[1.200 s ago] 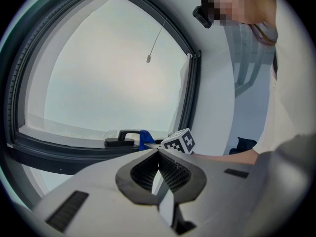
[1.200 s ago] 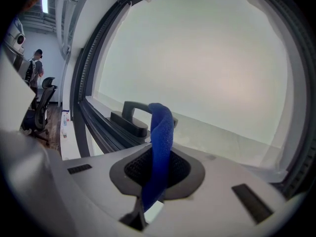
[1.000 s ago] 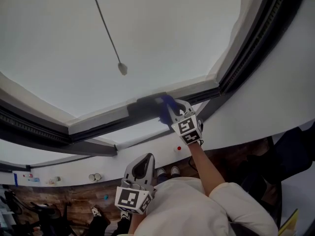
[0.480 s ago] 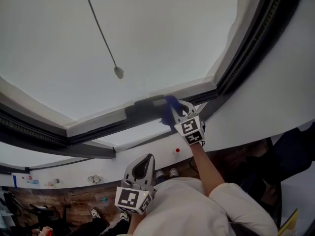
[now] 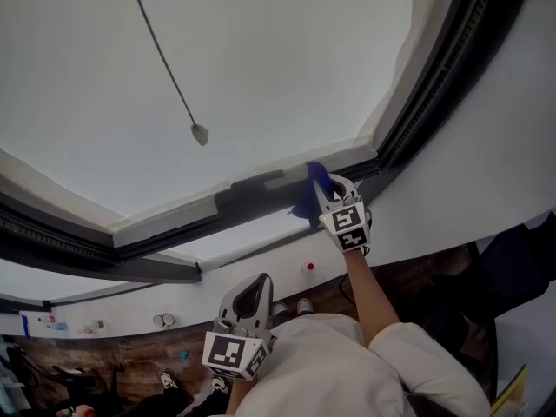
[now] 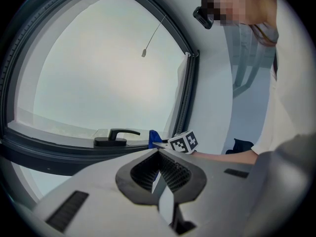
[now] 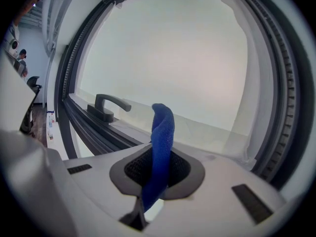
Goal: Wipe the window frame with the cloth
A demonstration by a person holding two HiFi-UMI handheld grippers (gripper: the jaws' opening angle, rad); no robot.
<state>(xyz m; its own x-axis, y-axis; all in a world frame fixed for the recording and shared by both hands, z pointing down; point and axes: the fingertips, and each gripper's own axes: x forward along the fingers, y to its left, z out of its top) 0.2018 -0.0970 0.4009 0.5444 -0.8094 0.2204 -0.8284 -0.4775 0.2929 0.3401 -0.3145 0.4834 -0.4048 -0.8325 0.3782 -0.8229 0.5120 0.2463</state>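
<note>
The blue cloth (image 5: 309, 196) is pinched in my right gripper (image 5: 325, 186), which is shut on it and holds it against the lower window frame (image 5: 165, 220), just right of the dark window handle (image 5: 254, 188). In the right gripper view the cloth (image 7: 162, 132) stands up out of the jaws, with the handle (image 7: 108, 105) off to the left. My left gripper (image 5: 247, 301) hangs low by my chest, shut and holding nothing. From the left gripper view the cloth (image 6: 153, 138) and the handle (image 6: 116, 136) both sit on the frame ahead.
A thin blind cord ends in a small weight (image 5: 199, 134) in front of the pane. The dark right upright of the frame (image 5: 439, 72) meets the lower rail close to my right gripper. A white wall (image 5: 486, 172) lies to the right, and wooden floor (image 5: 130, 363) far below.
My right gripper has slid the cloth to the right along the lower frame, away from the handle and toward the right corner. The left gripper has stayed put.
</note>
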